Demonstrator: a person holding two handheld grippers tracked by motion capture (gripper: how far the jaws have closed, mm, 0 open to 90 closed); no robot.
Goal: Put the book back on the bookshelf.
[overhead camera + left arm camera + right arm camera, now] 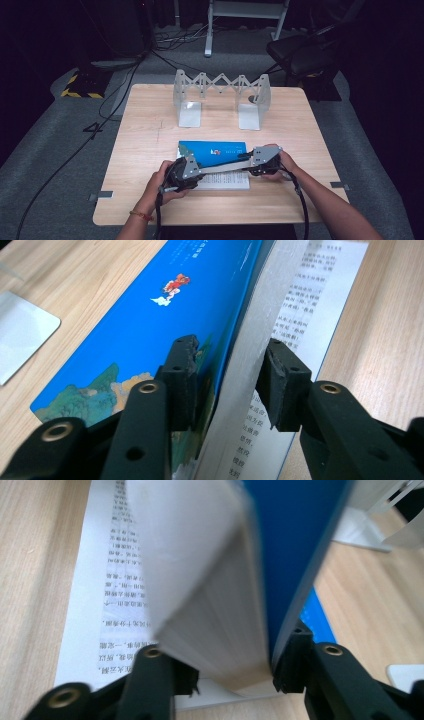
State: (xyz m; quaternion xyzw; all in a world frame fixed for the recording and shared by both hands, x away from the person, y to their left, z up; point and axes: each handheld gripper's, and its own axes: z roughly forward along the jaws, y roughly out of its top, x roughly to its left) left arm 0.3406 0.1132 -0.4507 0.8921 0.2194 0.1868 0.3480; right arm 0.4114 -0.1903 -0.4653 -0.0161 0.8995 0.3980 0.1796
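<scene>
Two grippers clamp one blue book (212, 150) near the front of the wooden table (145, 145). Left gripper (227, 382): jaws pressed on the cover and page block at the book's left end. Right gripper (235, 672): jaws closed on the right end. Some pages lie flat on the table. Metal folding rack (222, 97) stands behind, well apart.

The book's (240, 580) fanned pages blur; its top is cut off.

- My high view looks forward and down over the table (150, 130).
- Both gripper views look very close along their jaws; all three share the blue book (212, 150) (165, 315) (285, 555).
</scene>
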